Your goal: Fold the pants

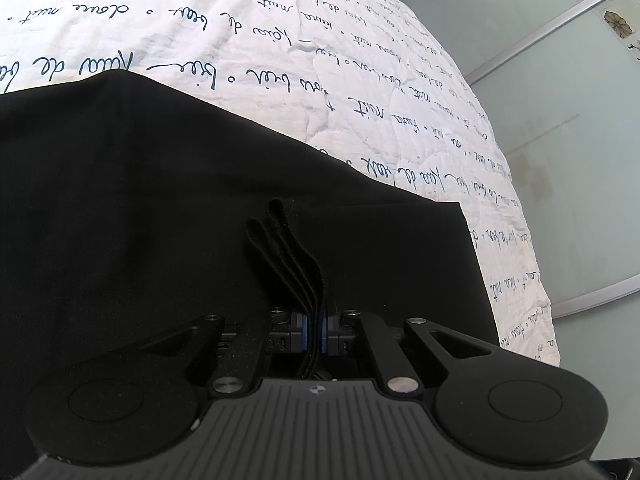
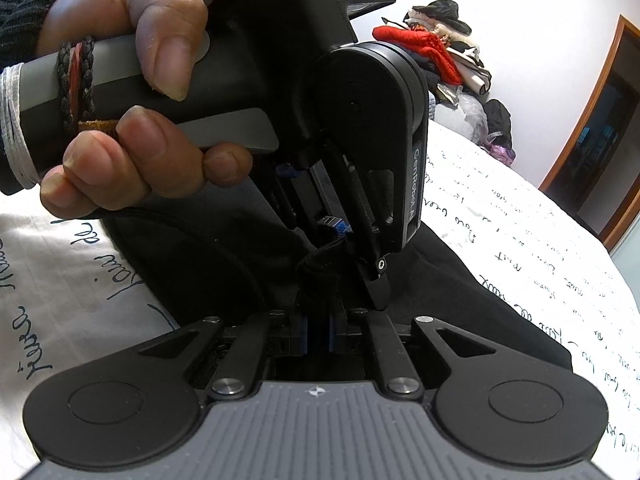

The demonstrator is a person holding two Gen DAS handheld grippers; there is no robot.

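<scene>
Black pants (image 1: 140,208) lie spread on a white quilt with handwriting print (image 1: 280,40). My left gripper (image 1: 315,336) is shut on several stacked stitched edges of the pants, which stick out past its blue pads (image 1: 305,334). In the right wrist view my right gripper (image 2: 317,336) is shut on a bunched fold of the same pants (image 2: 460,288). Just ahead of it, a person's hand (image 2: 120,80) holds the left gripper (image 2: 336,236), which points down into the cloth. The two grippers are close together over one spot on the pants.
The quilt's edge (image 1: 516,200) drops off at the right, beside a pale sliding door (image 1: 560,120). A pile of clothes with a red item (image 2: 432,52) sits at the far end of the bed. A wooden door frame (image 2: 600,120) stands behind it.
</scene>
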